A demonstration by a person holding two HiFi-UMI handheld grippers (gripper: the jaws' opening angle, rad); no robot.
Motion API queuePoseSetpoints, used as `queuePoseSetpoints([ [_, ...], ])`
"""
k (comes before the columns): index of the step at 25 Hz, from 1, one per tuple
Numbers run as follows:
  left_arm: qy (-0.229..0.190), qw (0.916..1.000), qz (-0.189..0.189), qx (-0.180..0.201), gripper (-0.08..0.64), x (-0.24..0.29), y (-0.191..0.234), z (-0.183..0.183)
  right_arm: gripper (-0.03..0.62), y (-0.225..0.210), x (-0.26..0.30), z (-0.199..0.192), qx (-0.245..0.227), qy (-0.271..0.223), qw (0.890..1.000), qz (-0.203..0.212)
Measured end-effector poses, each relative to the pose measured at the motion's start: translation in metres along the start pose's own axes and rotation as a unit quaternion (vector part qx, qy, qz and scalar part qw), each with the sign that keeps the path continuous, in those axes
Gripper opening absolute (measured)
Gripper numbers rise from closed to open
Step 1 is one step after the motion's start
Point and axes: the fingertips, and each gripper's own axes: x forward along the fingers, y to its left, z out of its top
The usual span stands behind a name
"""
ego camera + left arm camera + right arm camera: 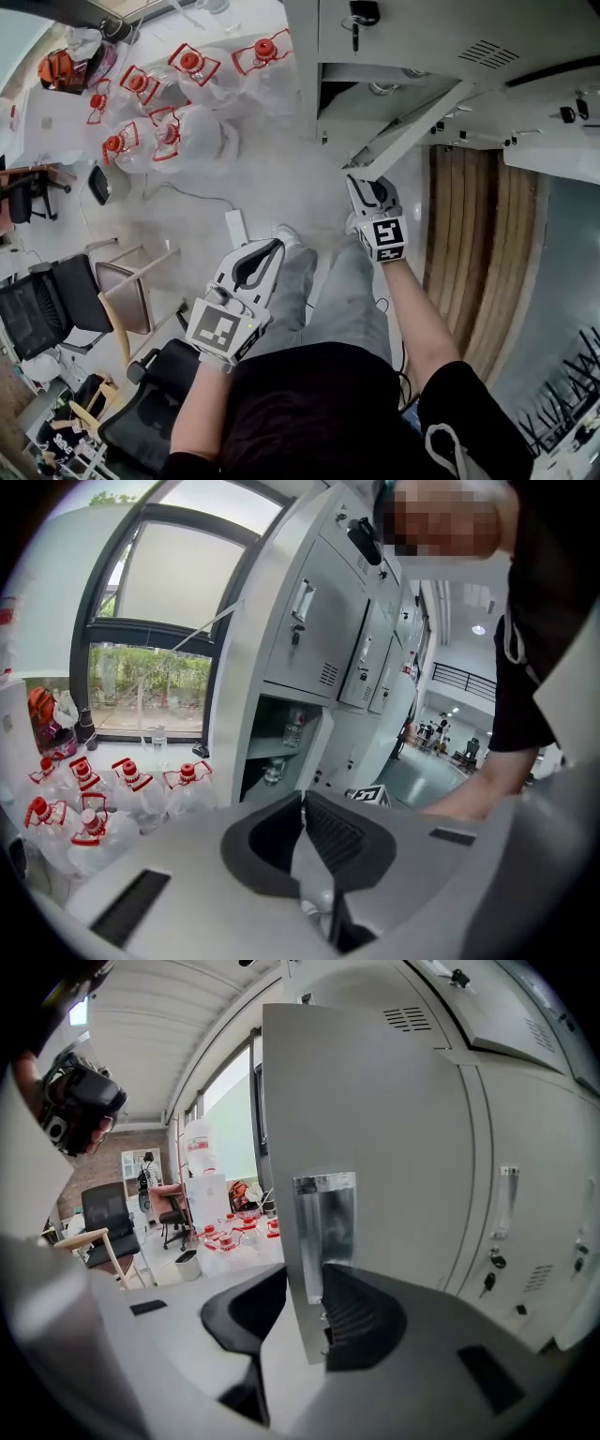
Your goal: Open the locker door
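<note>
The grey locker door (pixel 412 131) stands swung out from its open compartment (pixel 375 98). My right gripper (pixel 367 187) is at the door's free edge. In the right gripper view the door (pixel 375 1101) and its metal handle plate (pixel 323 1218) sit between the jaws of the right gripper (pixel 305 1288), which stand open around the edge without clearly pressing on it. My left gripper (pixel 277 246) hangs lower at the left, away from the locker. Its jaws (pixel 302 799) are shut with nothing between them. The left gripper view shows the open compartment (pixel 281 742) with bottles inside.
Several water jugs with red caps (pixel 178 103) stand on the floor left of the lockers. Office chairs (pixel 56 300) and a wooden chair (pixel 131 281) are at the lower left, with a power strip (pixel 234 225) on the floor. Neighbouring closed lockers have keys (pixel 487 1282) hanging in them.
</note>
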Motion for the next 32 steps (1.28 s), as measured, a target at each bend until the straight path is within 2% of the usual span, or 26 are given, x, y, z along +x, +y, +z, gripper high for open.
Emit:
queuePoseSetpoints([
  [10, 0.016, 0.9980, -0.051, 0.034, 0.029, 0.029, -0.029, 0.011, 0.132, -0.019, -0.057, -0.026, 0.043, 0.011, 0.997, -0.058],
  [18, 0.025, 0.9929, -0.097, 0.065, 0.029, 0.054, -0.056, 0.016, 0.132, -0.046, -0.104, -0.048, 0.079, 0.013, 0.990, -0.120],
  [23, 0.026, 0.9894, -0.120, 0.078, 0.029, 0.068, -0.070, 0.019, 0.132, -0.068, -0.129, -0.057, 0.099, 0.017, 0.982, -0.160],
  [29, 0.029, 0.9859, -0.140, 0.087, 0.029, 0.078, -0.083, 0.020, 0.112, -0.102, -0.161, -0.066, 0.131, 0.022, 0.966, -0.223],
  [32, 0.026, 0.9848, -0.145, 0.092, 0.029, 0.079, -0.088, 0.023, 0.110, -0.110, -0.171, -0.063, 0.128, 0.027, 0.963, -0.237],
])
